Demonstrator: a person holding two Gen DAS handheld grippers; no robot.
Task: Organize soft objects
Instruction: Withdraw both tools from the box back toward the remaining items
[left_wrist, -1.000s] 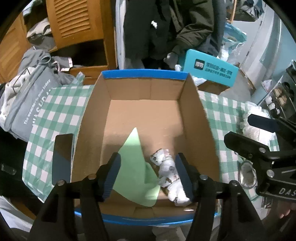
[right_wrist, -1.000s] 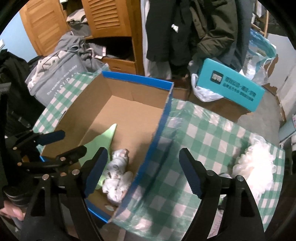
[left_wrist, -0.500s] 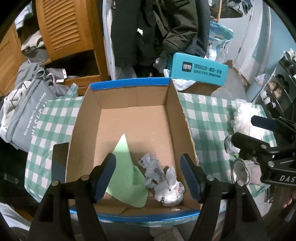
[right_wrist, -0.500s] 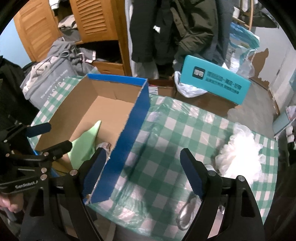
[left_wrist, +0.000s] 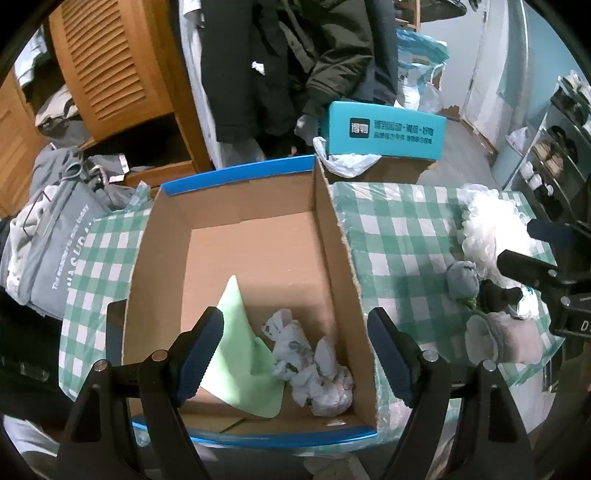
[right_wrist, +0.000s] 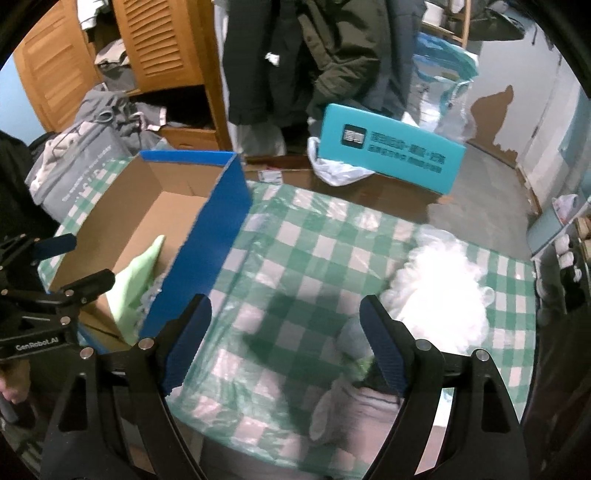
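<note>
Our left hand-held gripper (left_wrist: 295, 354) hangs above the near end of the cardboard box (left_wrist: 334, 236), its jaws spread wide and holding nothing. Below it, on the box floor, we see a pale green cloth (left_wrist: 240, 354) lying flat and, just beside it on the right, a crumpled white printed fabric bundle (left_wrist: 314, 373) — both sit toward the near wall, with the far half of the floor bare. Our right hand-held gripper (right_wrist: 286, 343) is out over the checked worktop (right_wrist: 317, 251) to the right of the box, jaws likewise wide apart with nothing between them.

On the worktop near its right side lies a fluffy white puff (right_wrist: 439, 295). Close against its near edge, in the left wrist view, we make out a small grey-blue soft toy (left_wrist: 461, 282) and a pale pinkish-grey sock-like piece (left_wrist: 498, 339); the right wrist view shows them blurred by its right finger. Beyond the worktop stands a teal carton (left_wrist: 384, 131), and a grey bag (left_wrist: 55, 254) rests against the left side.
</note>
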